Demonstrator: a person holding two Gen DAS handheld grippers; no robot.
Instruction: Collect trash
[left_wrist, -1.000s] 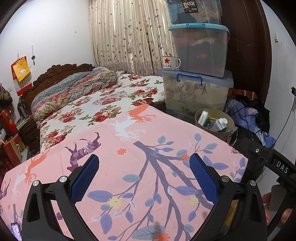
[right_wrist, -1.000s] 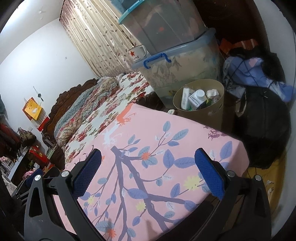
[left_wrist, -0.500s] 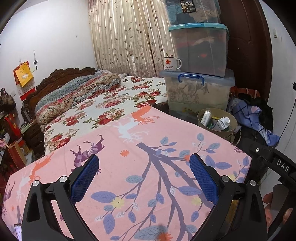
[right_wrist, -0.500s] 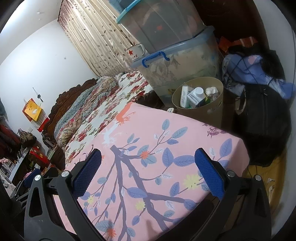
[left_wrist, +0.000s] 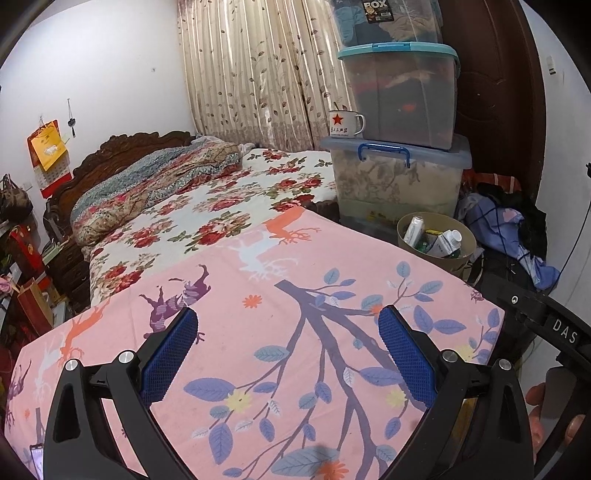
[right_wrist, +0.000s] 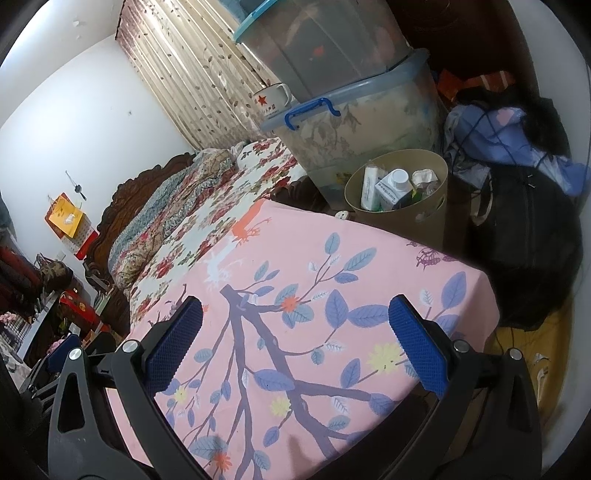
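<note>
This is a bedroom in a lived-in home. A bed (left_wrist: 207, 206) with a carved dark wooden headboard (left_wrist: 122, 147) and flowered bedding fills the far left, and leaf-patterned curtains (left_wrist: 258, 70) hang behind it. At far right, clear plastic storage boxes (left_wrist: 399, 140) stand stacked, an enamel mug (left_wrist: 345, 123) on the lower one. A calendar (left_wrist: 48, 151) hangs on the left wall.

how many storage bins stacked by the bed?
3, one stack: bottom bin with blue handle, middle bin with teal lid, top bin cut off by the frame. More above may be hidden.
</note>
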